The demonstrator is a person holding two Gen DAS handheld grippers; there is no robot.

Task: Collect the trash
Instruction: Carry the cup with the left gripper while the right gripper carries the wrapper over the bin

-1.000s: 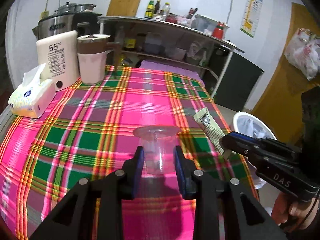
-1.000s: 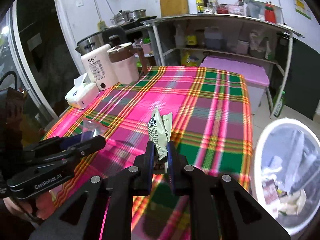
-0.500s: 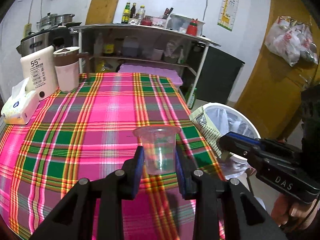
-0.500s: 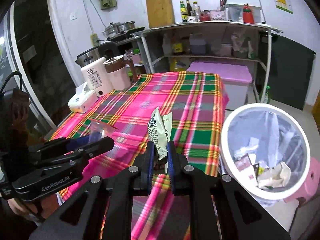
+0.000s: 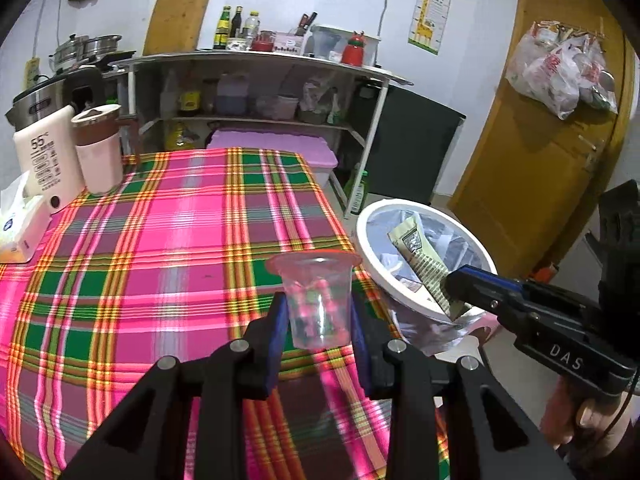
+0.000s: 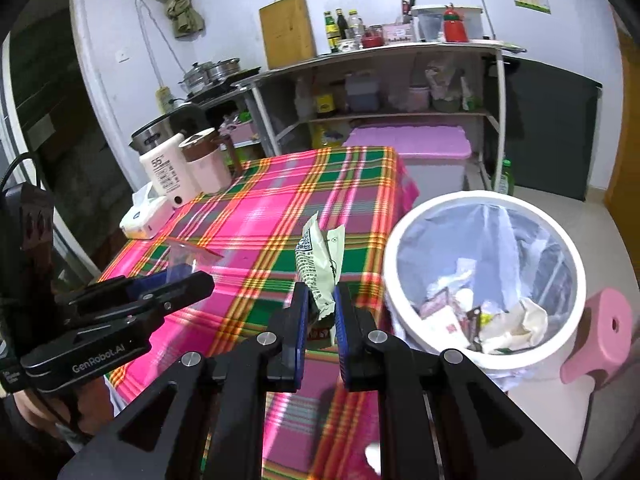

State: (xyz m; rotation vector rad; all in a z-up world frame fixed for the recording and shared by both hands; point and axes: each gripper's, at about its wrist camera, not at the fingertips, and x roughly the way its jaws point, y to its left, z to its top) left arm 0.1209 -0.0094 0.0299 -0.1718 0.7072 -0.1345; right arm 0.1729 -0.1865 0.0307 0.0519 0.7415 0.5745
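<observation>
My left gripper (image 5: 318, 316) is shut on a clear plastic cup (image 5: 316, 300), held upright above the right edge of the plaid tablecloth (image 5: 160, 264). My right gripper (image 6: 320, 312) is shut on a pale green snack wrapper (image 6: 318, 260) that sticks up between its blue pads. In the left wrist view the right gripper (image 5: 452, 288) holds the wrapper (image 5: 420, 256) over the near rim of the white trash bin (image 5: 368, 240). In the right wrist view the bin (image 6: 400, 236), lined with a clear bag and holding several scraps, stands right of the table; the left gripper (image 6: 188, 280) with the cup (image 6: 184, 258) is at the left.
On the table's far left stand a white dispenser (image 5: 46, 160), a pink jug (image 5: 98, 148) and a tissue pack (image 5: 20, 224). A metal shelf unit (image 5: 256, 92) with bottles and a pink-lidded box (image 5: 272, 148) lie beyond. A pink stool (image 6: 600, 332) stands beside the bin; a wooden door (image 5: 540, 140) is at right.
Both grippers have carried their loads to the right, from over the table toward the bin. The bin has come into fuller view and the wrapper now hangs over its rim.
</observation>
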